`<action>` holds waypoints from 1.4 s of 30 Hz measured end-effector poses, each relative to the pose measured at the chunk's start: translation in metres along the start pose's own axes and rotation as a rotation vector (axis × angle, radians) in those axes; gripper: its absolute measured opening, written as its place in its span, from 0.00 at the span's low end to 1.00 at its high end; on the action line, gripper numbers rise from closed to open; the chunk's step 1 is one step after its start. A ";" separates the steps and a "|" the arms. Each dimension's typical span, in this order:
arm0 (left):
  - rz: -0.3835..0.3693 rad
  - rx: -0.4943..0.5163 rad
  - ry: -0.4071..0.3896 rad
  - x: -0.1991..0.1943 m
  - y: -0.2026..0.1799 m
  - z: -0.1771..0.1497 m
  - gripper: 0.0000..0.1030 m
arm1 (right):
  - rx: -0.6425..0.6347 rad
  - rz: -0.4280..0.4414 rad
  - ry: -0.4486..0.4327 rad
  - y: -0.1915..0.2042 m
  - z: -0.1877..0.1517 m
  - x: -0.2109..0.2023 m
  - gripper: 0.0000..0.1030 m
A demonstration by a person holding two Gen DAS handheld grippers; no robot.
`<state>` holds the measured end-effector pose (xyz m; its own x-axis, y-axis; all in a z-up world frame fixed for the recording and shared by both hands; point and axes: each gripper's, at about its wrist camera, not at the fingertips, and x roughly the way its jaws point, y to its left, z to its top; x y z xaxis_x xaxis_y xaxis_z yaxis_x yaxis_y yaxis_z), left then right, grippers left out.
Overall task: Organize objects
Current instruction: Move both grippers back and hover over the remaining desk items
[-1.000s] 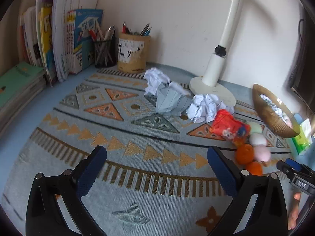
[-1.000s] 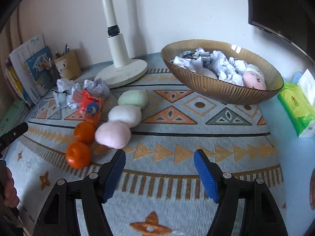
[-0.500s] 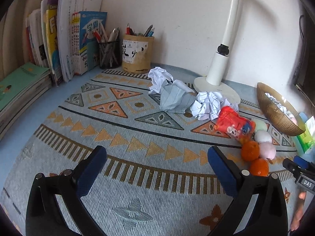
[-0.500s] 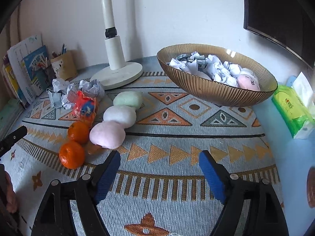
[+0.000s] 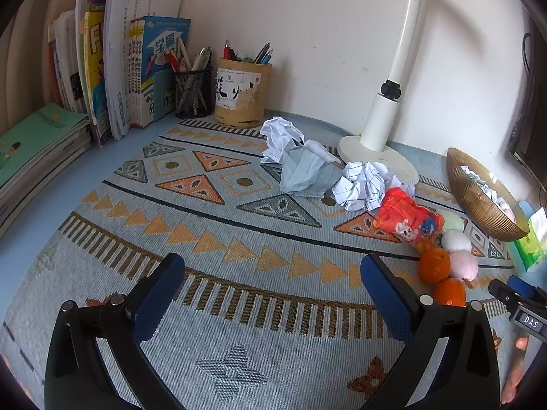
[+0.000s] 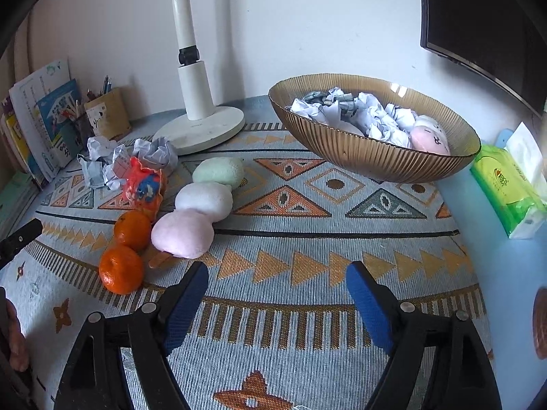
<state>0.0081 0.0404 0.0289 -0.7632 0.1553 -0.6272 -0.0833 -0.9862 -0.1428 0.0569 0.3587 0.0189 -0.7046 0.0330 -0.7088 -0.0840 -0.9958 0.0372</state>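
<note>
I see the patterned mat (image 6: 307,225) covering most of the desk, with everything else sitting on or around it. At the back stands the white lamp (image 6: 200,116) on its round base. Right of it is the brown ribbed bowl (image 6: 369,157), already holding crumpled paper and one pink plush ball. On the far left, books (image 5: 112,68) lean against the wall beside two pen cups (image 5: 242,92). Three loose paper wads (image 5: 307,167) lie in front of the lamp base. A skewer of plush balls (image 6: 201,205), green, white and pink, lies touching end to end near the mat's middle, with a red snack bag (image 6: 143,188) just beside it and two oranges (image 6: 124,249) touching each other at its near end. A green tissue pack (image 6: 509,188) sits off the mat at the right. My left gripper (image 5: 273,273) hangs spread wide with nothing between its fingers. My right gripper (image 6: 277,280) has just been opening and is also empty, above bare mat. Whether the skewer has a stick I can only half make out.
</note>
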 end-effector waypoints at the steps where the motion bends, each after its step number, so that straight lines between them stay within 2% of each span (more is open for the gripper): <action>1: -0.001 0.001 0.000 0.000 0.000 0.000 0.99 | 0.000 0.001 0.000 0.000 0.000 0.000 0.79; 31: -0.008 -0.013 0.003 0.001 0.001 -0.001 0.99 | 0.007 -0.025 0.009 0.000 0.000 0.003 0.79; 42: -0.014 -0.013 0.007 0.003 0.000 -0.001 0.99 | -0.005 -0.018 -0.019 0.001 0.001 -0.002 0.79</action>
<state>0.0068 0.0406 0.0264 -0.7574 0.1692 -0.6307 -0.0854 -0.9832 -0.1612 0.0569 0.3575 0.0211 -0.7165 0.0522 -0.6956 -0.0929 -0.9955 0.0210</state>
